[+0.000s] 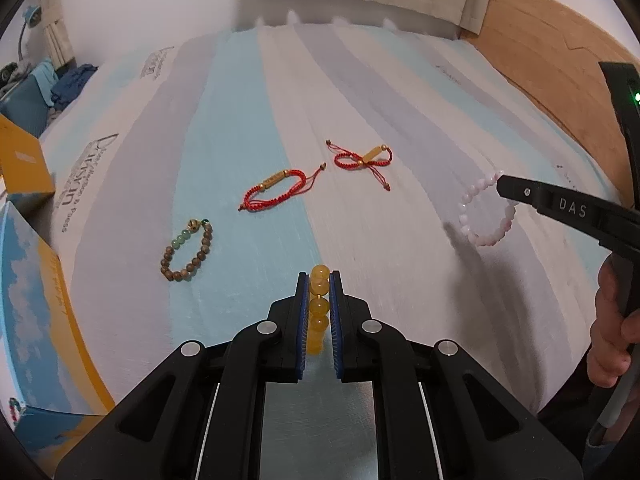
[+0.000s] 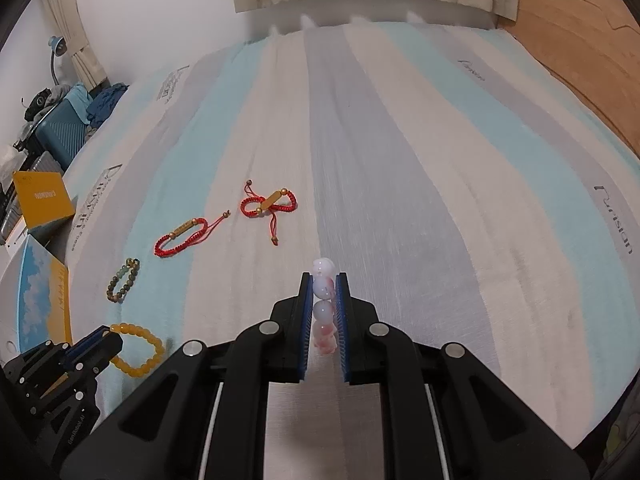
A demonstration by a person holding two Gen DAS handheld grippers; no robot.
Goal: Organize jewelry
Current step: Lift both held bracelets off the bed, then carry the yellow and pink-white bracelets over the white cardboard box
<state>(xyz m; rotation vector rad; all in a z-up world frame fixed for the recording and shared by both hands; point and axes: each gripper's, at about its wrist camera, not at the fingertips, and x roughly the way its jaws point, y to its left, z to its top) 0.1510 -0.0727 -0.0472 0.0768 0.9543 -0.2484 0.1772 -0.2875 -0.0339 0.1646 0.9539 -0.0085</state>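
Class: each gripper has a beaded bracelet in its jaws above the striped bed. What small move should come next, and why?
Probably carry both toward the blue-and-yellow box at the left. The left gripper is shut on the yellow bead bracelet, the right gripper on the pink bead bracelet, and both loops hang clear of the bedsheet. I cannot see an open compartment, so the destination is a guess.

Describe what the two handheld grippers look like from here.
Both grippers, left and right, are matte black with angular linkage arms, round silver pivot bolts and blue ribbed pads lining the fingers. The right finger, seen from the left wrist, bears white "DAS" lettering; a green light glows on its body.
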